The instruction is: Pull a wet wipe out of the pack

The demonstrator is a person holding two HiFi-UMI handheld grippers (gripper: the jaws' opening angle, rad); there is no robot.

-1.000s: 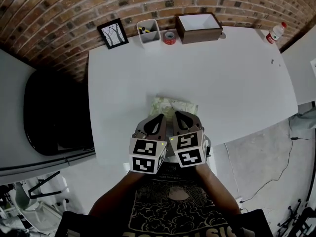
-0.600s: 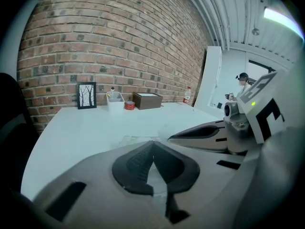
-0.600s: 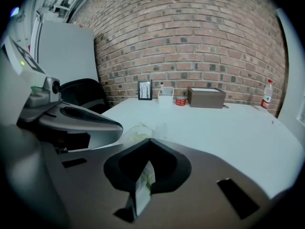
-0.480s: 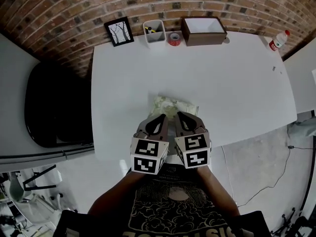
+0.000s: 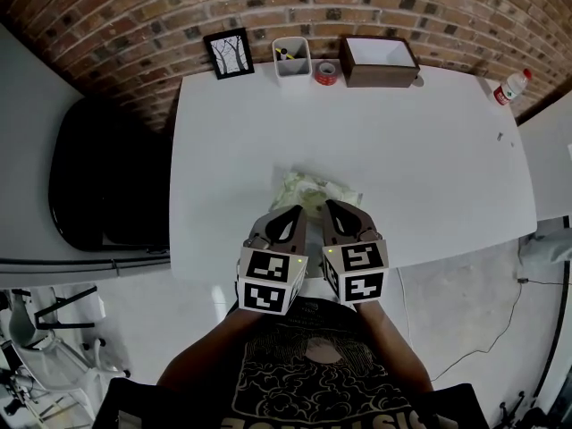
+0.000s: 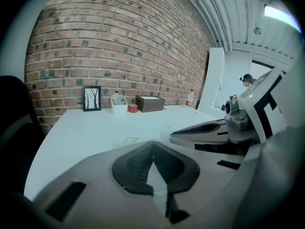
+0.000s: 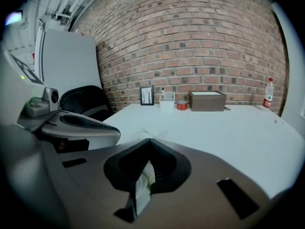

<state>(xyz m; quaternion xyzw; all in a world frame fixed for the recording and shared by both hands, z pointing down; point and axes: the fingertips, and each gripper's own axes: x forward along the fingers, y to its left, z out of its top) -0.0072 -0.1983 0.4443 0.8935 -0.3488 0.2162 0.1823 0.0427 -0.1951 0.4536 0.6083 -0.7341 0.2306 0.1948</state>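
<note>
The wet wipe pack (image 5: 315, 190) is pale green and crumpled and lies on the white table (image 5: 420, 150) near its front edge. Both grippers hover side by side just on the near side of it. My left gripper (image 5: 296, 211) has its jaws shut, tips together, with the pack (image 6: 136, 140) just beyond them. My right gripper (image 5: 329, 206) is shut too. In the right gripper view a white and green sliver shows in the slit behind the tips (image 7: 150, 142); I cannot tell whether it is held. The pack (image 7: 143, 134) peeks out past them.
Along the far edge by the brick wall stand a picture frame (image 5: 228, 54), a white pen cup (image 5: 291, 58), a red tape roll (image 5: 327, 72) and a brown box (image 5: 380, 61). A bottle (image 5: 510, 86) sits at the far right corner. A black chair (image 5: 98, 177) is left of the table.
The head view has shifted, so the table and wall sit slightly lower and to the right. Both grippers keep the same place by the pack, jaws unchanged.
</note>
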